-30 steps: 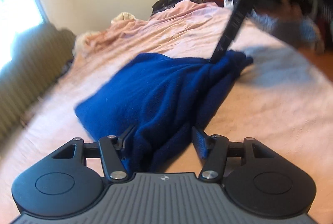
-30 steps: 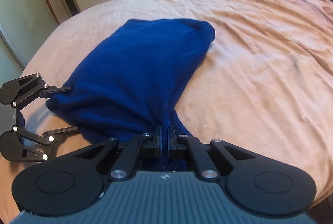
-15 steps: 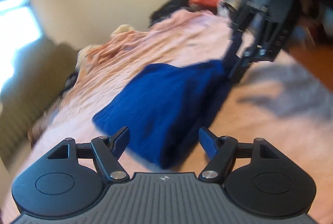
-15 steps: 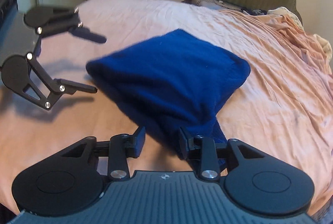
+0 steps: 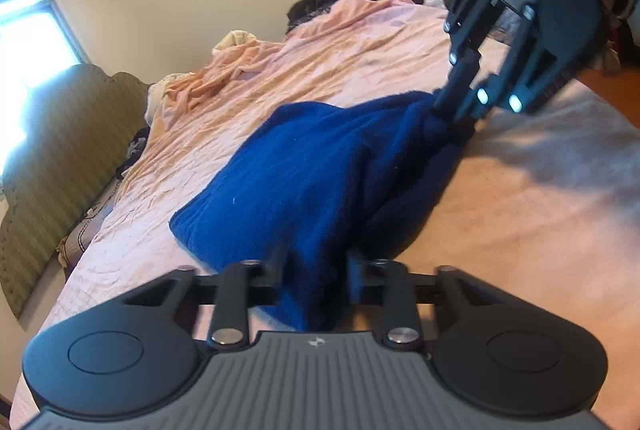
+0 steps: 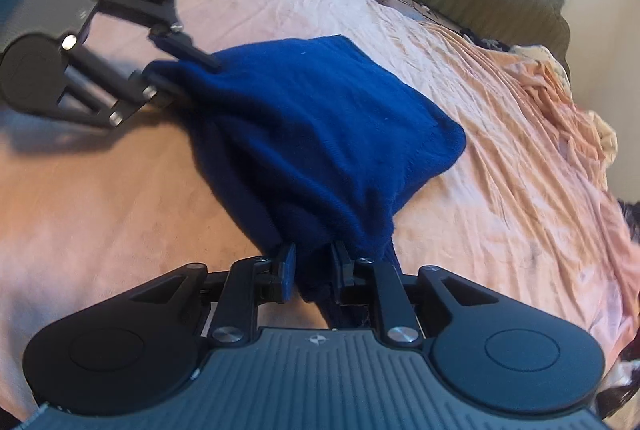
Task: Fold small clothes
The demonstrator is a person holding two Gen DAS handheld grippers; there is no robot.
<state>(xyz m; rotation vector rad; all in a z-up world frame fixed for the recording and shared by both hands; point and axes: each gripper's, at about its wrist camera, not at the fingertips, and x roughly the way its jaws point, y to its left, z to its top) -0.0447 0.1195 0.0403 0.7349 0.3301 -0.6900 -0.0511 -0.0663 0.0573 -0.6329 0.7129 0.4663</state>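
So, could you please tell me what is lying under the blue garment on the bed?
The blue garment lies on the pink bedsheet, which shows all around it. Whether anything else sits beneath is hidden by the cloth and cannot be told.

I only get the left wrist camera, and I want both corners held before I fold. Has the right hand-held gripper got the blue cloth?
Observer: It looks so. In the right wrist view a bunch of the blue cloth fills the gap between the fingers of the right hand-held gripper.
Operator: Just by the edge?
Observer: No, a dark end of the cloth pokes back past those fingers, toward the gripper's body.
Operator: And my own grip, seen from outside?
Observer: The left hand-held gripper has one finger lying on top of the cloth's corner and the other below it, so it appears clamped.
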